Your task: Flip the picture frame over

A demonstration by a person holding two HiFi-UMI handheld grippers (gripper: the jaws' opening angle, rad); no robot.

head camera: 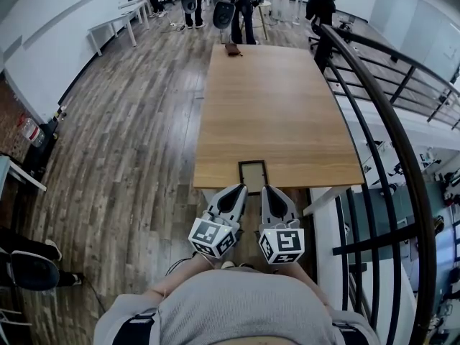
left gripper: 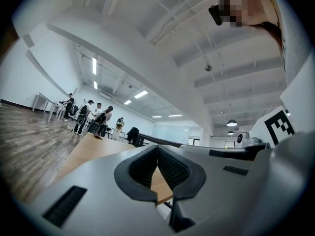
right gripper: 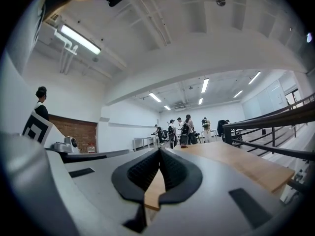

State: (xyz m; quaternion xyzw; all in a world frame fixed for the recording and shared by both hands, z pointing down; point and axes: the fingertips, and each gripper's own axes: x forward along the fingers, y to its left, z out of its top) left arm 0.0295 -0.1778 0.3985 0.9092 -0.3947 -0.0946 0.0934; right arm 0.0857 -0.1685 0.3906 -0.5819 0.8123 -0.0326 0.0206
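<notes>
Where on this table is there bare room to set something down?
Nearly all the wooden table is bare, from the picture frame at its near edge to the small brown object at its far end. Crowded only by the frame, where the left gripper and right gripper hover.

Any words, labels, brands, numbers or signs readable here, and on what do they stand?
No readable text in any view.
The cubes on the left gripper and right gripper: black-and-white square marker patterns only, no letters or digits.
The picture frame: no print visible.
The red canister by the wall: label too small to read.
</notes>
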